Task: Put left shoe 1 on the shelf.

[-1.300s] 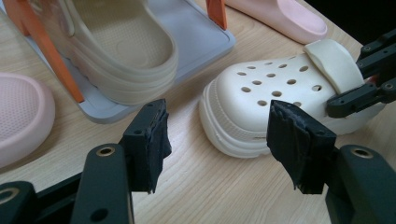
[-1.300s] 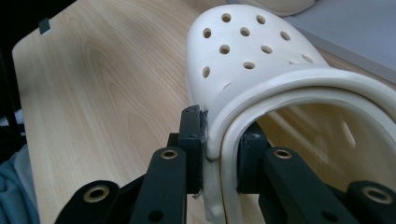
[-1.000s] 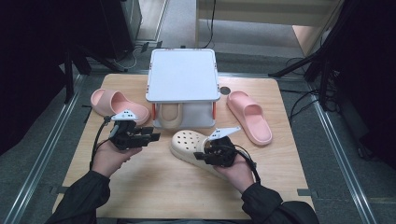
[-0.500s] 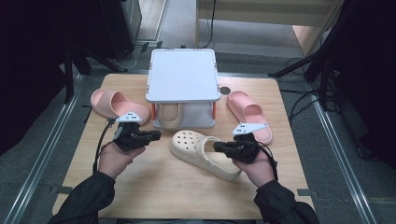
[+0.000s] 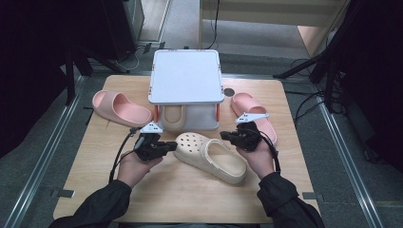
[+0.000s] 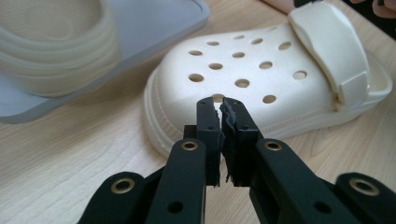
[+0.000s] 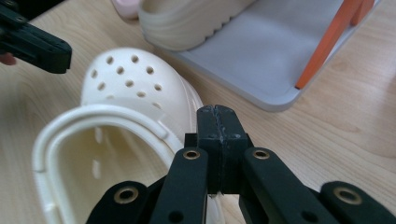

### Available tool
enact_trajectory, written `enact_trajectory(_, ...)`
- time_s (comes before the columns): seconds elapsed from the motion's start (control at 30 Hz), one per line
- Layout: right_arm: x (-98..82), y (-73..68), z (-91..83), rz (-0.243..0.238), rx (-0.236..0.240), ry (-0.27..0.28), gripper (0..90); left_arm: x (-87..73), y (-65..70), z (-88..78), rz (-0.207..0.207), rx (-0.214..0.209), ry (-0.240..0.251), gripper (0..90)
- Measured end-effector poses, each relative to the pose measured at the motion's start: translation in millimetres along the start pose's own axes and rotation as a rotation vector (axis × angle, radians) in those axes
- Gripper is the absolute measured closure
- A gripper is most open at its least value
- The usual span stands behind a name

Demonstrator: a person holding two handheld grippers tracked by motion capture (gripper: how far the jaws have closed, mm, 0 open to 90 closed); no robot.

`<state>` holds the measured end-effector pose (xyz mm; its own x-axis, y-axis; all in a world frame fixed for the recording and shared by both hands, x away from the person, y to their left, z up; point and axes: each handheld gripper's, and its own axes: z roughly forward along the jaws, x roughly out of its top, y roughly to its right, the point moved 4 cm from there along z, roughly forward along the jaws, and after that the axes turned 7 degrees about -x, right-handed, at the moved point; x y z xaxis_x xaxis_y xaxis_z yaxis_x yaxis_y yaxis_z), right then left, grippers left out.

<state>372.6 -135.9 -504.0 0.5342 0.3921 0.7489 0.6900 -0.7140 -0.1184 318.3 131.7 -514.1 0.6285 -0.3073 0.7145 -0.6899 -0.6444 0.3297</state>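
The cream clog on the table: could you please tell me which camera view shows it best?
The high view shows the whole cream clog lying between both grippers. The left gripper view gives its perforated toe and strap close up; the right gripper view shows its heel opening and toe, partly cut off.

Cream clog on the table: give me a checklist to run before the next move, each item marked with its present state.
1. Cream clog lies flat on the table, sole down: ok.
2. Left gripper free of the clog: ok; its jaws have just closed with nothing between them, tips in front of the toe.
3. Right gripper free of the clog: ok; its jaws have just closed, empty, beside the heel strap.
4. Jaws open, ready to grasp: not ok, both shut.
5. Second cream clog already under the white stand: ok.
6. Room under the stand for this clog: cannot tell.
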Motion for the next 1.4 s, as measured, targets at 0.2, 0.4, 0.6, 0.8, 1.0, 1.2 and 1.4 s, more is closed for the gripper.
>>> enact_trajectory(0.2, -3.3, -5.1, 4.1, -0.01, 0.001, -0.029, 90.0, -1.5, -3.7, 9.4, -0.018, -0.006, 0.005, 85.0)
enact_trajectory(0.4, -5.1, -11.1, 6.1, -0.028, -0.004, -0.048, 90.0, -1.9, -7.0, 11.1, -0.027, -0.012, 0.0, 84.4)
enact_trajectory(0.6, -11.1, -17.8, 6.8, -0.017, 0.012, -0.067, 90.0, 1.2, -9.9, 14.0, -0.027, -0.008, -0.022, 83.4)
enact_trajectory(0.8, -17.6, -24.1, 2.9, 0.005, 0.016, -0.063, 90.0, 5.8, -12.6, 17.9, -0.025, -0.018, -0.024, 82.8)
enact_trajectory(1.0, -26.2, -35.3, -3.2, 0.035, 0.018, -0.056, 90.0, 14.4, -14.7, 25.5, -0.024, -0.048, -0.043, 83.6)
enact_trajectory(1.2, -32.0, -45.8, -9.1, 0.035, -0.004, -0.039, 89.8, 20.7, -13.0, 32.3, -0.008, -0.062, -0.055, 84.1)
enact_trajectory(1.4, -36.1, -55.2, -14.1, 0.046, -0.031, -0.017, 90.0, 25.3, -11.0, 37.5, 0.017, -0.07, -0.064, 85.1)
